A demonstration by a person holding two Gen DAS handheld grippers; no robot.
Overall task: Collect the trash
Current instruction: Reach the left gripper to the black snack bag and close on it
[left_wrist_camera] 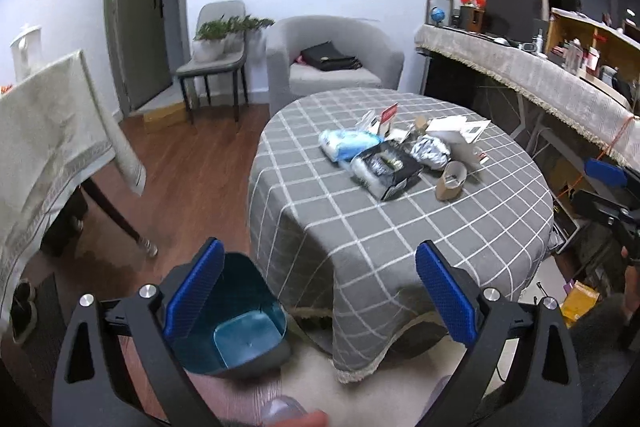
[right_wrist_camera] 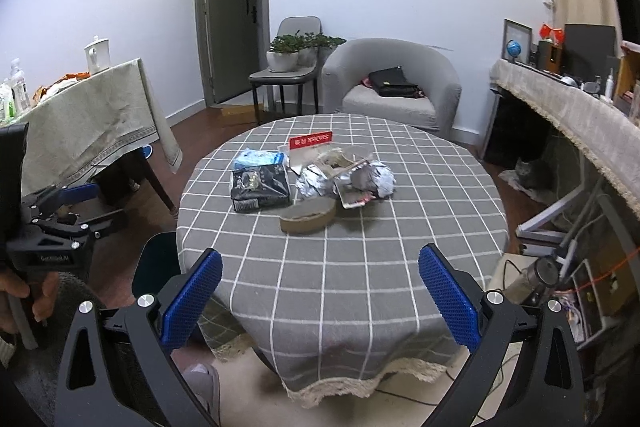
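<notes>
The left gripper (left_wrist_camera: 316,291) has its blue-padded fingers (left_wrist_camera: 196,291) spread wide and holds nothing; it hangs above the floor beside the near edge of the table, with an open teal bin (left_wrist_camera: 244,323) just below its left finger. The right gripper (right_wrist_camera: 320,295) is likewise spread wide and empty, poised over the near side of the table and touching nothing. The trash sits in a loose heap near the middle of the round table (right_wrist_camera: 360,267): a black packet (right_wrist_camera: 260,187) lying flat, a blue and white plastic wrapper (right_wrist_camera: 258,159) just behind it, a crumpled ball of foil (right_wrist_camera: 348,179) to the right, a brown tape roll (right_wrist_camera: 308,215) lying on its side in front, and a red and white card (right_wrist_camera: 310,141) at the back. Some scraps of paper and packaging are mixed in among them. The table wears a grey cloth with white checks and a fringed hem that drapes toward the wooden floor. Behind it stand a grey armchair (right_wrist_camera: 390,83) with a black bag (right_wrist_camera: 394,83) on its seat, a chair bearing potted plants (right_wrist_camera: 286,51), a grey door, and red hangings on the white wall.
</notes>
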